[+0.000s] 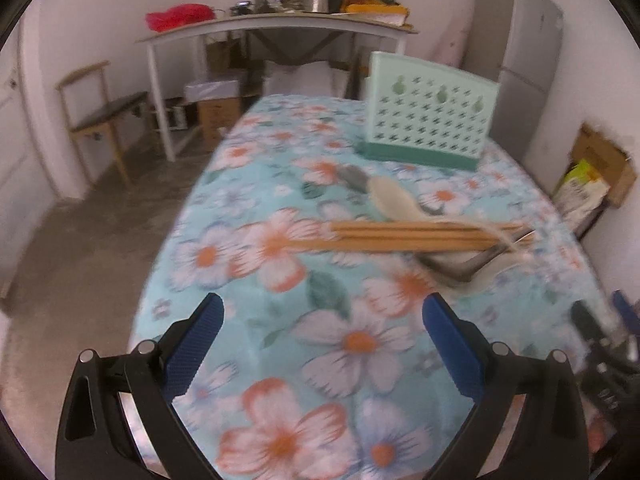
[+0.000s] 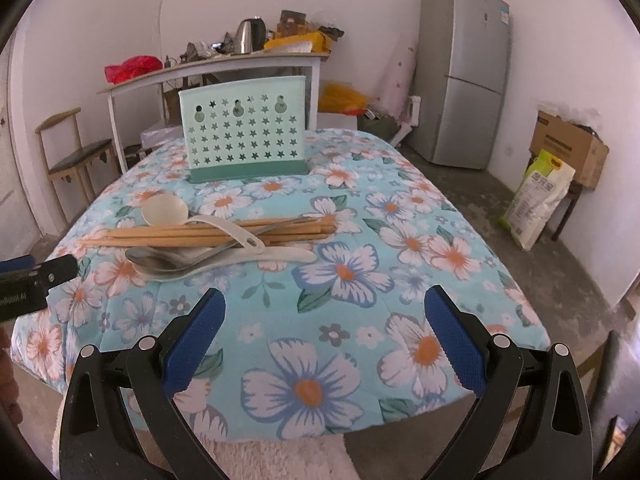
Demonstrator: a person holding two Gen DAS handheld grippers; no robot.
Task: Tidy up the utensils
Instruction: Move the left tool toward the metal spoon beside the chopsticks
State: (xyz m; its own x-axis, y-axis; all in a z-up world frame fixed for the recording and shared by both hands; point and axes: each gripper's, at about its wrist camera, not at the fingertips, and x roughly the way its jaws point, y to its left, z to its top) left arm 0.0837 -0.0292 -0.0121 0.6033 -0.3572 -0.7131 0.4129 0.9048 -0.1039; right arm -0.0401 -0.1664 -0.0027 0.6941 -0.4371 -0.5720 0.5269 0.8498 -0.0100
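Floral tablecloth, chopsticks and spoons piled at ten o'clock, mint utensil holder (upright) behind at eleven, left gripper and right gripper both spread wide, empty.

— What does the left gripper have?

— Nothing; its blue-padded fingers stand wide apart above the flowered cloth on the counter.

— And the utensils?

— Heaped ahead, to the right: wooden chopsticks lie crosswise, a white spoon on top of them, a metal spoon just behind — all blurred.

— The holder?

— The green utensil holder stands upright beyond the pile, apart from it.
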